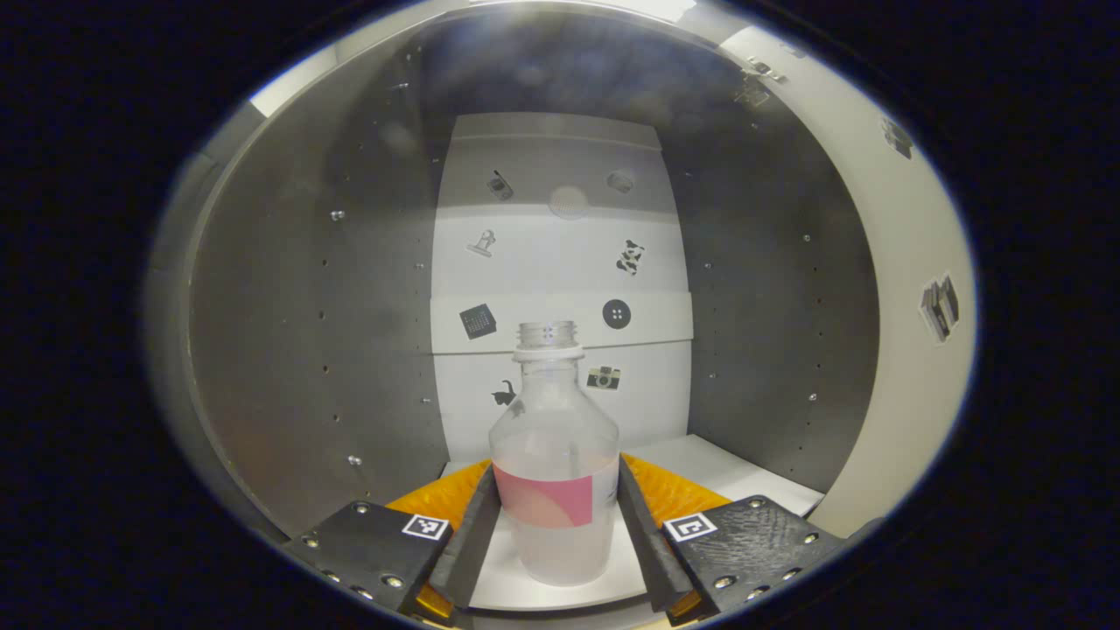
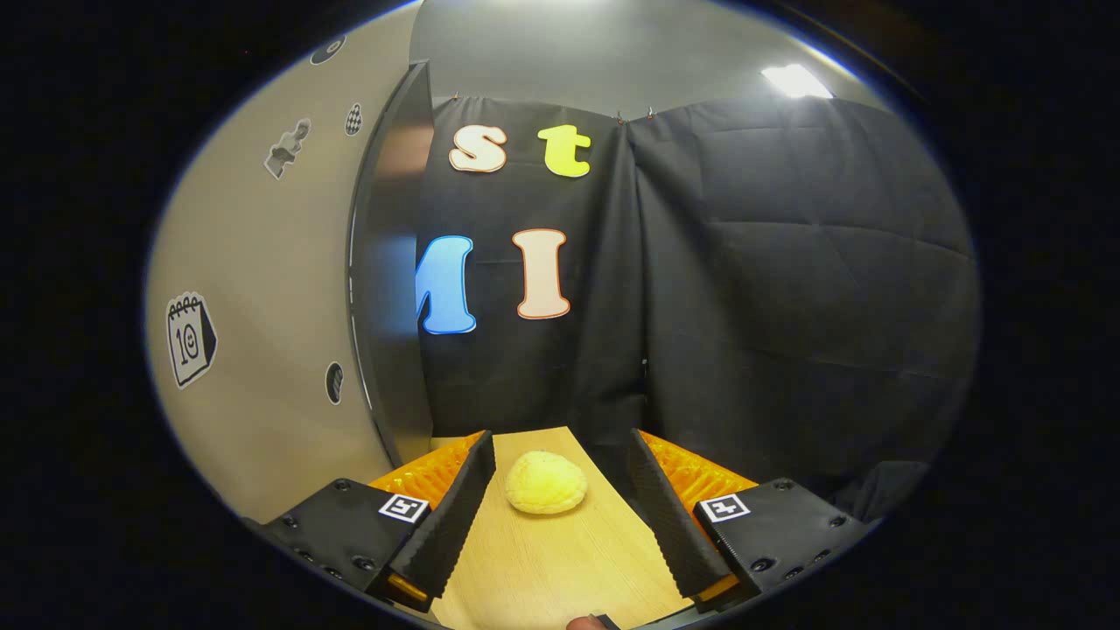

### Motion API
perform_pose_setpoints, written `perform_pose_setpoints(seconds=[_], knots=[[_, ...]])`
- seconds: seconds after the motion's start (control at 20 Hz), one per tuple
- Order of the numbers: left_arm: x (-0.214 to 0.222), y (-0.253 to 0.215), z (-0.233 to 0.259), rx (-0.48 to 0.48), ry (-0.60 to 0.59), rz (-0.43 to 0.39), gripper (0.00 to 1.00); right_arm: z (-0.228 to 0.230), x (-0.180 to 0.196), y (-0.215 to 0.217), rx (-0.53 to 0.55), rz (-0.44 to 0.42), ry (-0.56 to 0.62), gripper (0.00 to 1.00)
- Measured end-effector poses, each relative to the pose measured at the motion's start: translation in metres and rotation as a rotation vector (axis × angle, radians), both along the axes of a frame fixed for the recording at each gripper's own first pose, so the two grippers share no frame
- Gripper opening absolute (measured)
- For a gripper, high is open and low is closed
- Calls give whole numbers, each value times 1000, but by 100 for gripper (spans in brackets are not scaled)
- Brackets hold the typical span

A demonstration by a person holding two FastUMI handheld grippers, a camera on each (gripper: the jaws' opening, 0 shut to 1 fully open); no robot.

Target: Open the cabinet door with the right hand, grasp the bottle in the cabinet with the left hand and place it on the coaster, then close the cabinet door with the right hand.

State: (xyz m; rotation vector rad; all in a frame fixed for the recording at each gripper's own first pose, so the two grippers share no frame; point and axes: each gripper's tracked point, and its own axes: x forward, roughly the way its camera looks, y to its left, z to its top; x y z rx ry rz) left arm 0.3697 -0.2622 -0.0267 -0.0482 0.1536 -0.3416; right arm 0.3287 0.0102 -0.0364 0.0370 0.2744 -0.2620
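Inside the cabinet (image 1: 350, 289), open room is left all around the bottle (image 1: 555, 464). The wooden tabletop (image 2: 560, 560) is blocked by a bread roll (image 2: 545, 482).

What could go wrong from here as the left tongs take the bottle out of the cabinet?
1. The bottle has no cap, so tilting could spill any liquid inside.
2. The left tongs flank it low on the body; the fingers may not press yet, so it could slip or tip.
3. The open cabinet door might be bumped.
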Motion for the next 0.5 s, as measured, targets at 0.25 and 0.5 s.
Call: perform_pose_setpoints(seconds=[0.25, 0.5], knots=[[-31, 26, 23, -19, -7, 44, 70, 3, -7, 3, 12, 57, -3, 97], [-77, 59, 46, -63, -27, 118, 70, 10, -25, 0, 13, 114, -21, 97]])
